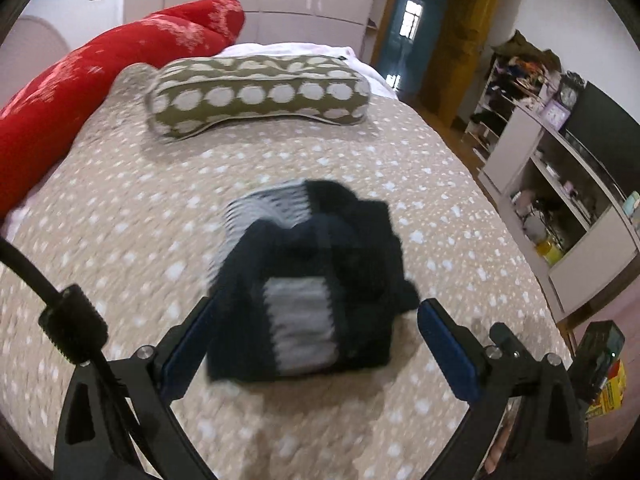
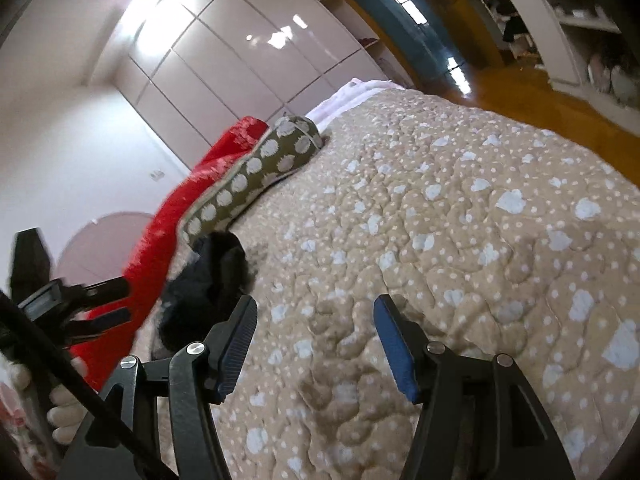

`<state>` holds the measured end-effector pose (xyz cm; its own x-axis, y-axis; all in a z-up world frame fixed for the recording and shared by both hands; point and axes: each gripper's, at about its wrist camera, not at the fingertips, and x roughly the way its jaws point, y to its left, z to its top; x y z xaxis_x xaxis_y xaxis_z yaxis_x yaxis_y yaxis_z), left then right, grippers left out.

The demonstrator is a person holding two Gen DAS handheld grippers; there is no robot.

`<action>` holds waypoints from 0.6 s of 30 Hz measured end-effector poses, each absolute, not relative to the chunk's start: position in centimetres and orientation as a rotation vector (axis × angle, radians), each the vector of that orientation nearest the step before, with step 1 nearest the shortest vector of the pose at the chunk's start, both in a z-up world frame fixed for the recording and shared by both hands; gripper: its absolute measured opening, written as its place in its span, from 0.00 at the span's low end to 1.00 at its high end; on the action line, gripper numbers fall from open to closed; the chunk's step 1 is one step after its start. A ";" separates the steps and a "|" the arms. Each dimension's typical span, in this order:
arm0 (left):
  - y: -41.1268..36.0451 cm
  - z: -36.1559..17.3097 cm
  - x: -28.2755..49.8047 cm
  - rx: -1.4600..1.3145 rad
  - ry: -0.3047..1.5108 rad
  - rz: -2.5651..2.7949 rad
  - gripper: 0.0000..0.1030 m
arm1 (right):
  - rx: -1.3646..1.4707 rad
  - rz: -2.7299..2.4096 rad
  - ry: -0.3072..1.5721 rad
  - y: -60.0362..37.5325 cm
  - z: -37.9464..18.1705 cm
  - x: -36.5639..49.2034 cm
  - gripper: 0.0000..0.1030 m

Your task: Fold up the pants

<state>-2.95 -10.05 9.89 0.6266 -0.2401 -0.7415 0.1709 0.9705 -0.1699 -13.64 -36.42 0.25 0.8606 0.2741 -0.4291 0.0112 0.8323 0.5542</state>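
Note:
The dark navy pants (image 1: 316, 280) with grey-white panels lie folded into a compact bundle on the beige dotted bedspread (image 1: 140, 208). My left gripper (image 1: 316, 312) is open, its blue-padded fingers on either side of the bundle's near end, with a gap on the right. In the right wrist view the pants (image 2: 208, 280) show as a dark heap at the left. My right gripper (image 2: 316, 308) is open and empty over bare bedspread (image 2: 440, 220), to the right of the pants. The left gripper (image 2: 96, 304) shows at the far left there.
An olive pillow with white dots (image 1: 256, 92) and a red blanket roll (image 1: 80, 80) lie at the bed's far side. Shelving with clutter (image 1: 560, 184) stands right of the bed. A wardrobe (image 2: 240, 52) fills the back wall.

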 end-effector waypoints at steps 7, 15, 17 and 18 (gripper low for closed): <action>-7.4 8.7 -6.3 -0.073 0.851 -0.146 0.96 | 0.318 -0.043 0.592 -30.5 1.2 -16.3 0.74; -2.6 6.7 -5.2 -0.224 0.893 -0.093 0.96 | 0.434 0.149 0.663 -28.0 3.3 -12.9 0.75; -1.1 6.3 -5.0 -0.279 0.900 -0.081 0.96 | 0.474 0.196 0.672 -27.1 3.6 -11.0 0.75; -0.5 6.1 -4.8 -0.296 0.907 -0.080 0.96 | 0.506 0.234 0.690 -26.5 3.6 -9.4 0.75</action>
